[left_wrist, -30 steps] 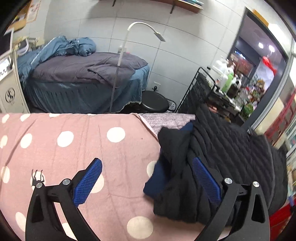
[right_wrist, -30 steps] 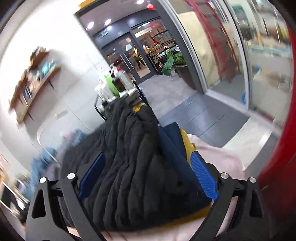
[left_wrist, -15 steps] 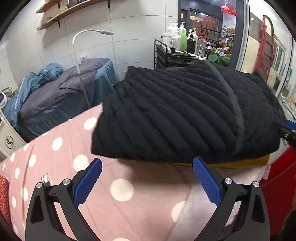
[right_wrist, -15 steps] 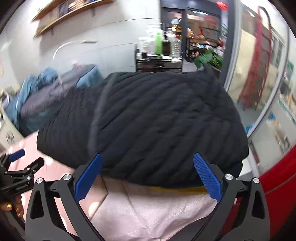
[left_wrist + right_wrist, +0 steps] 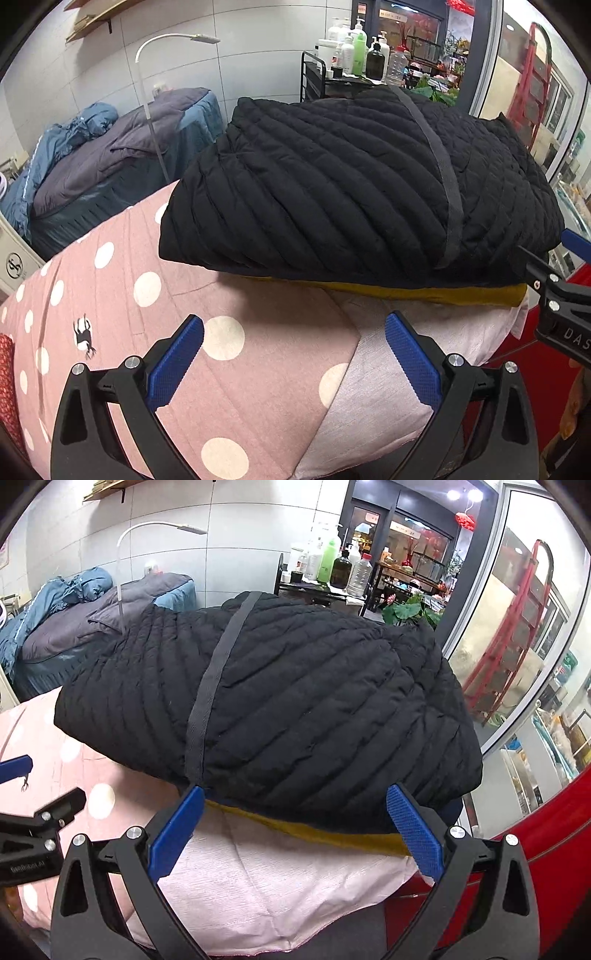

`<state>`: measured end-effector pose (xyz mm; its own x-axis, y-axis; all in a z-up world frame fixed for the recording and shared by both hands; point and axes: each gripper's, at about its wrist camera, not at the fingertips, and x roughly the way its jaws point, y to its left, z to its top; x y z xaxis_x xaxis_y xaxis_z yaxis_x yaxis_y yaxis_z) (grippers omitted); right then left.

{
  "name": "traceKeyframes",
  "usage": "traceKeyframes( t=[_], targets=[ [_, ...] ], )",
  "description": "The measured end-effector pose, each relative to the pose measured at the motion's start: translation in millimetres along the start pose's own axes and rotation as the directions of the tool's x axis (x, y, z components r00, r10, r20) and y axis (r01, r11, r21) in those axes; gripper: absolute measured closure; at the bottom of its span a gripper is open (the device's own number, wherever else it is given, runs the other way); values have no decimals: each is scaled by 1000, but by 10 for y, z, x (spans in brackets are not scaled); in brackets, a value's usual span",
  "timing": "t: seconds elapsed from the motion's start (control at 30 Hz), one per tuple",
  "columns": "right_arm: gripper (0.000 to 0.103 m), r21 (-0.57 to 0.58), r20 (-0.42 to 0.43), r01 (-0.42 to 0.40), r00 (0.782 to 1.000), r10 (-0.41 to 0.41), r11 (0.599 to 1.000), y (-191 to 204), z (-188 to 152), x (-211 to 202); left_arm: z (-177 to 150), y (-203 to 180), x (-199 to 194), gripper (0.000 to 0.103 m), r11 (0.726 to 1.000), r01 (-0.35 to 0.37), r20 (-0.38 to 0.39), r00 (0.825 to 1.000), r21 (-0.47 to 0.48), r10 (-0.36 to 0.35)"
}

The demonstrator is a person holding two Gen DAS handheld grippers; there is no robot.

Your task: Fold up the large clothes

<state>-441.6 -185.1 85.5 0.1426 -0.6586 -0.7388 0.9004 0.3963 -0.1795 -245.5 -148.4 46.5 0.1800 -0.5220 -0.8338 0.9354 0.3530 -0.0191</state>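
A black quilted jacket (image 5: 351,184) lies folded into a thick bundle at the end of the pink polka-dot bed (image 5: 122,295), with a grey strap (image 5: 443,177) across it. A mustard-yellow garment (image 5: 424,293) shows as an edge under it. The same black jacket (image 5: 295,701) fills the right wrist view, with the yellow edge (image 5: 332,830) beneath. My left gripper (image 5: 293,365) is open over the bedcover, short of the jacket. My right gripper (image 5: 295,830) is open just before the jacket's near edge, holding nothing.
A pale pink sheet (image 5: 258,886) covers the bed's end. Behind stand a second bed with blue and grey bedding (image 5: 110,155), a white floor lamp (image 5: 147,74) and a black cart of bottles (image 5: 354,44). A red object (image 5: 535,849) and glass doors lie to the right.
Both grippers have drawn back from the jacket and now face its folded near edge. A second ago the jacket lay looser, with blue lining showing; now it is one compact bundle.
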Motion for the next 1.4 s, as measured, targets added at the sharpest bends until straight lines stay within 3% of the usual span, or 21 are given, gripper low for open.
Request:
traceKeyframes(
  t=[1.4],
  targets=[
    [6,12,-13,-20,1000,20,1000,85,30,56,67,-2,59,6,1000,-30,-14,999,7,30]
  ],
)
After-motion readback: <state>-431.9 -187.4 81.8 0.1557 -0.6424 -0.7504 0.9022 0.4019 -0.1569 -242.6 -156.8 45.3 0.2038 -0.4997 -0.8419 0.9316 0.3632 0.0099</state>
